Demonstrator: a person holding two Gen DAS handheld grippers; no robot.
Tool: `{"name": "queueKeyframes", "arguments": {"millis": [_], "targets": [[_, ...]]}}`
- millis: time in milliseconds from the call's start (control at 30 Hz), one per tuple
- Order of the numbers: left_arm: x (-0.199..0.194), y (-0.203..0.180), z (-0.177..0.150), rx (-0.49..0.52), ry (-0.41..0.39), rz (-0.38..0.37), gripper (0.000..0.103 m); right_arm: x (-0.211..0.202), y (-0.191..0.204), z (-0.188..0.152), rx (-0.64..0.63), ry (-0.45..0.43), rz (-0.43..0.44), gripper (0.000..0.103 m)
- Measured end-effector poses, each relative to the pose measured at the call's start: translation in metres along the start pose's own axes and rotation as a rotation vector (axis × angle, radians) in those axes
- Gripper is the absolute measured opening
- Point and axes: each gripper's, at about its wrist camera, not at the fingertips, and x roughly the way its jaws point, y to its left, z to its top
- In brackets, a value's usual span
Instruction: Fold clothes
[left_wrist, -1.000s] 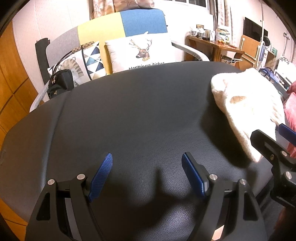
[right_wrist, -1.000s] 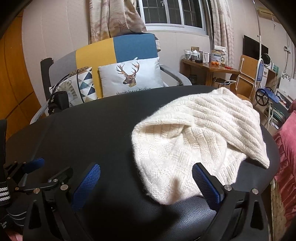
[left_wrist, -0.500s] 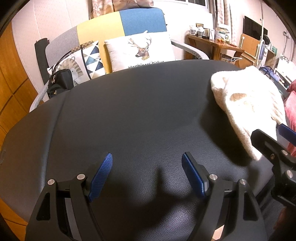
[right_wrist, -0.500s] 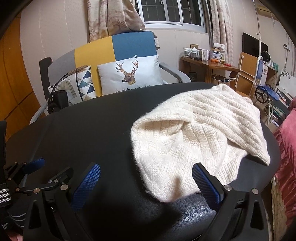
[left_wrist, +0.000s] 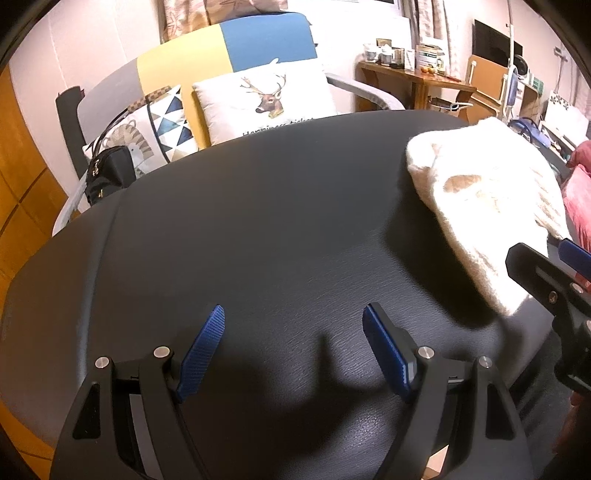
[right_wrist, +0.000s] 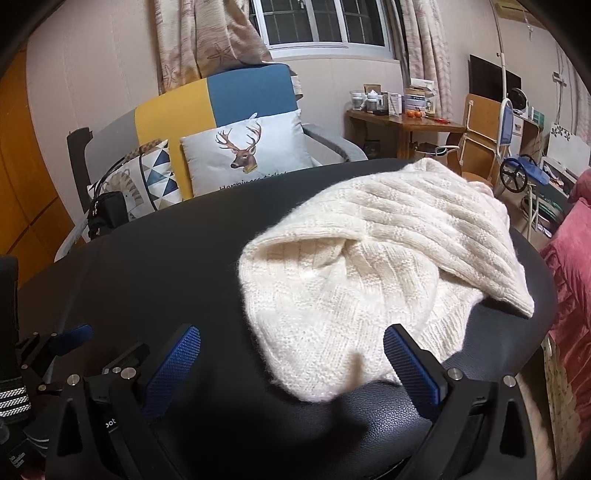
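Cream knit sweater (right_wrist: 376, 266) bunched on black table (left_wrist: 258, 221), right half. Right gripper (right_wrist: 291, 354) nearer, jaws apart, near hem between them. Left gripper (left_wrist: 293, 338) jaws apart over bare tabletop, sweater well off to its right.

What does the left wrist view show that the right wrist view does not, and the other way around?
Only the left wrist view shows the left gripper head-on, jaws open over bare black table, with the sweater at the right edge.

Only the right wrist view shows the window and the whole cream sweater, bunched, its near hem between the open jaws of the right gripper.

Both show the table, the sweater, the deer cushion and the black bag.
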Motion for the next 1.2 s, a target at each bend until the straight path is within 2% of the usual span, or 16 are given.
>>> {"name": "queueKeyframes", "arguments": {"millis": [300,567,833,1200], "targets": [[0.001,-0.012,0.012,0.039,-0.009,-0.017,0.080,-0.005,-0.021,0.000,0.087,-0.021,0.024,0.102],[0.004,-0.023,0.018,0.061,-0.003,-0.032,0.080,-0.009,-0.036,0.003,0.121,-0.030,-0.002,0.102],[0.008,-0.030,0.029,0.082,-0.002,-0.040,0.080,-0.010,-0.056,0.010,0.170,-0.059,0.056,0.102],[0.012,-0.043,0.042,0.116,-0.007,-0.060,0.080,-0.007,-0.071,0.007,0.209,-0.052,-0.009,0.102]]}}
